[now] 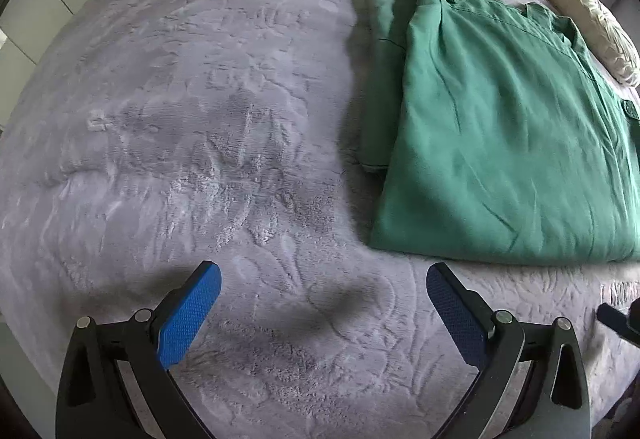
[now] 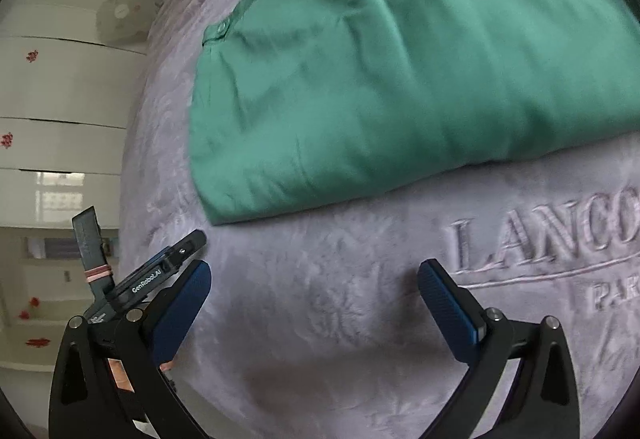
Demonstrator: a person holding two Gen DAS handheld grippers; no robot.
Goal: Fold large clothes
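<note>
Green shirt (image 1: 500,135), folded into a thick rectangle with a second fold showing along one side, lies flat on the grey plush bed cover (image 1: 200,119). Its near edge runs crosswise just ahead of the right gripper (image 2: 314,279), the nearer one; from the left gripper (image 1: 324,287) it lies ahead and to the right. Both sets of fingers are spread wide and empty.

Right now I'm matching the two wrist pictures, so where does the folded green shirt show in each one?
Left wrist view: the folded green shirt fills the upper right, lying on the grey blanket.
Right wrist view: the shirt fills the top centre and right, its near edge above the open right gripper.
Shared landmark: the raised lettering on the blanket, just visible at the left wrist view's right edge.
</note>
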